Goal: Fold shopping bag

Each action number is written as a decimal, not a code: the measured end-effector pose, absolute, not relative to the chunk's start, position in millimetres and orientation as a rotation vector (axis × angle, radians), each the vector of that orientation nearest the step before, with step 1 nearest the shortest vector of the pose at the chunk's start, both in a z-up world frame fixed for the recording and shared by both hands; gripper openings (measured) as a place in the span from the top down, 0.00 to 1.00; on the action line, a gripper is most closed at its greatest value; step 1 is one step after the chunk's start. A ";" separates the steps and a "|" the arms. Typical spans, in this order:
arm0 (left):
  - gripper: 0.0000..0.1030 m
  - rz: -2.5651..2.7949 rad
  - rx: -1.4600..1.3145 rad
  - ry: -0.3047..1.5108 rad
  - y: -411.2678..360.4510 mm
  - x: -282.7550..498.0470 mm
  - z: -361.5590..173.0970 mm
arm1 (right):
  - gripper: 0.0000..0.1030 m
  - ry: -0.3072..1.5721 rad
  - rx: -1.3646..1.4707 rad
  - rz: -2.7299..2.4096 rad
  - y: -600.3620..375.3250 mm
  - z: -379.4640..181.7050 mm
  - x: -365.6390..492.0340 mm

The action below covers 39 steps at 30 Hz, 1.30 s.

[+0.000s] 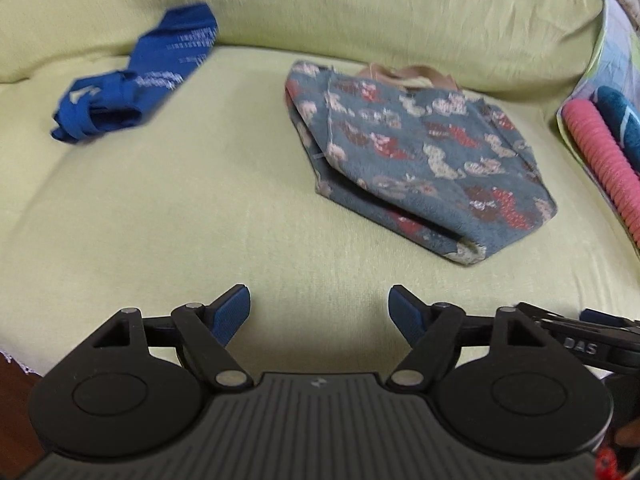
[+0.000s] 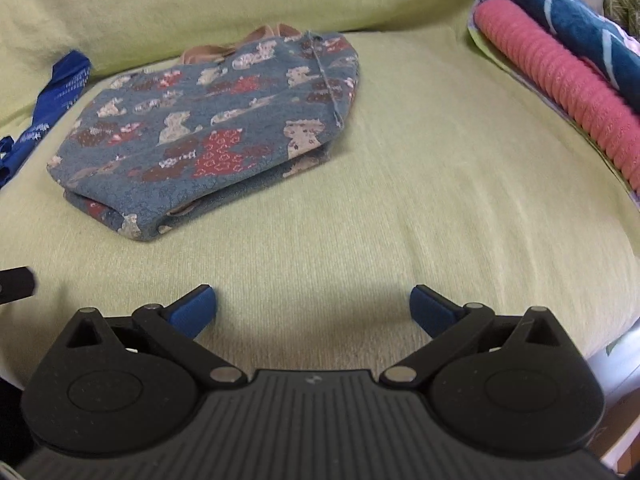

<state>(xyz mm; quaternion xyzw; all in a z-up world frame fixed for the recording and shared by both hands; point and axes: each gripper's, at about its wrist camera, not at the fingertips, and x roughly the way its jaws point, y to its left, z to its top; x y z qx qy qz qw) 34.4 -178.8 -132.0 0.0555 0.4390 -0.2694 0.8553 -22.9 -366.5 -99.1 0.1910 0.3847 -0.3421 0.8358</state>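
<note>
A blue-grey cloth shopping bag with red and cream cat prints lies folded on the pale green seat cushion, its tan handles poking out at the far side. In the right wrist view the same bag lies left of centre. My left gripper is open, well short of the bag, nothing between its blue pads. My right gripper is also open and empty, nearer than the bag and to its right.
A crumpled blue bag with white print lies at the back left against the green backrest. A pink ribbed roll and a dark teal towel are stacked at the right edge. Part of the other gripper shows at right.
</note>
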 end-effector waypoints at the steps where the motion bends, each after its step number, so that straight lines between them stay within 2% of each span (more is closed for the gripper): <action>1: 0.25 -0.570 0.122 0.934 -182.9 36.7 -135.7 | 0.01 0.827 0.405 -0.722 -367.3 -98.8 -21.6; 11: 0.17 -0.577 0.242 0.937 -208.4 37.4 -145.9 | 0.00 0.960 0.487 -0.736 -385.7 -92.5 0.6; 14: 0.12 -0.567 0.263 0.933 -210.4 35.1 -148.9 | 0.00 0.958 0.514 -0.730 -391.0 -92.1 -0.3; 18: 0.10 -0.548 0.270 0.933 -212.9 33.7 -149.0 | 0.01 0.937 0.434 -0.694 -389.3 -91.9 -1.7; 21: 0.08 -0.526 0.258 0.944 -213.1 35.1 -148.4 | 0.01 0.890 0.401 -0.689 -390.8 -89.9 -6.0; 24: 0.08 -0.508 0.246 0.929 -211.1 32.8 -143.1 | 0.01 0.764 0.406 -0.707 -393.1 -83.4 -20.7; 29: 0.08 -0.510 0.226 0.913 -203.2 28.4 -124.2 | 0.01 0.556 0.559 -0.715 -407.1 -79.2 -48.7; 35: 0.09 -0.547 0.055 0.912 -194.5 42.4 -97.3 | 0.01 0.521 0.623 -0.755 -415.9 -82.3 -51.2; 39: 0.11 -0.582 -0.139 0.948 -197.1 63.9 -98.7 | 0.01 0.517 0.613 -0.746 -414.1 -82.4 -50.7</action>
